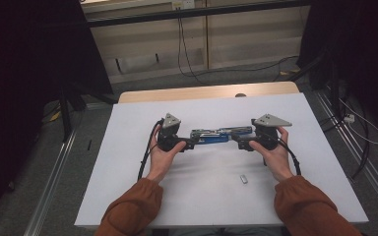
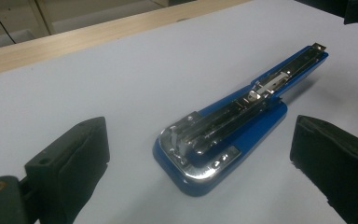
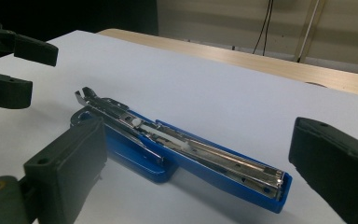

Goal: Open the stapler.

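Item: blue stapler (image 1: 220,135), opened out flat, lying near the middle of the tabletop (image 1: 128,196) and running across it from side to side, its metal staple channel facing up.

My left gripper (image 1: 189,144) — jaws wide apart, holding nothing; it sits at the stapler's left end, where the rounded base and chrome plate lie between and just ahead of its pads (image 2: 81,154).

My right gripper (image 1: 239,142) — jaws likewise spread wide, empty; it faces the stapler's right end, the long channel lying between its pads (image 3: 74,158).

Also present: a small silver piece (image 1: 243,179), perhaps a strip of staples, on the tabletop toward the near edge, well apart from the stapler on my right side.

Step in hand, as I judge it: the approach, both grippers lined up on opposite ends before any grasp. Next move calls for closing one gripper on the base to steady it, leaving the other free to work the channel.
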A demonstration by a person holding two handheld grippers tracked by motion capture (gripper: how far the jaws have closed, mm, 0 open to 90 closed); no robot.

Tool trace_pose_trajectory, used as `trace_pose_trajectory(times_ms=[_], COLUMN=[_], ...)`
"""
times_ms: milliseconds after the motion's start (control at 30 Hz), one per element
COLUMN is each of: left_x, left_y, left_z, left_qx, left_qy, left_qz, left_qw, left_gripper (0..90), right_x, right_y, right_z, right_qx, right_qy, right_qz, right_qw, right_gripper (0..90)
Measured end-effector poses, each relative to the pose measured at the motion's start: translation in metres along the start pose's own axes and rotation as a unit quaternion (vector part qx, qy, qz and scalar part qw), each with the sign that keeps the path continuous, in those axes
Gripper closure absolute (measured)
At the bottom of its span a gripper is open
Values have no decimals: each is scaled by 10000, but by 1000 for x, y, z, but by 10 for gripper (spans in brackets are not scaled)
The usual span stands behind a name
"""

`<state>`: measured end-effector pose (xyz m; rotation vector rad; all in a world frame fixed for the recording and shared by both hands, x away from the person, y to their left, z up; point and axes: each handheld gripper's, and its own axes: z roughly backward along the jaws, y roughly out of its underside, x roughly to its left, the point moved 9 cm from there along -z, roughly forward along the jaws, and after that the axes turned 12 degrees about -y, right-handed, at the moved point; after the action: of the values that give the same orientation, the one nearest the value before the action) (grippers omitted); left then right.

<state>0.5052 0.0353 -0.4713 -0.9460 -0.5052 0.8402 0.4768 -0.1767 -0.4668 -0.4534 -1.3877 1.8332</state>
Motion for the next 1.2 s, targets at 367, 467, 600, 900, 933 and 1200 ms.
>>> trace_pose_trajectory(times_ms=[367, 467, 600, 900, 933, 1200], left_x=[7, 10, 15, 21, 20, 20], left_y=[10, 16, 21, 27, 27, 32], left_z=[25, 33, 41, 59, 60, 74], left_qx=[-114, -130, -197, -323, -334, -414], left_qy=[-70, -117, -203, -302, -281, -353], left_qz=[6, 55, 28, 149, 152, 159], left_qw=[9999, 9998, 9996, 9989, 9989, 9984], left_gripper=[42, 44, 45, 41, 39, 40], right_x=[4, 2, -1, -3, -2, 4], right_y=[5, 9, 9, 12, 13, 14], right_z=[10, 14, 19, 35, 36, 46], right_qx=[53, 73, 65, 41, 45, 3], right_qy=[-57, -32, 35, 98, 64, 102], right_qz=[73, 83, 79, 3, -44, 47], right_qw=[9999, 9999, 9999, 9999, 10000, 9999], right_gripper=[37, 39, 46, 48, 48, 50])
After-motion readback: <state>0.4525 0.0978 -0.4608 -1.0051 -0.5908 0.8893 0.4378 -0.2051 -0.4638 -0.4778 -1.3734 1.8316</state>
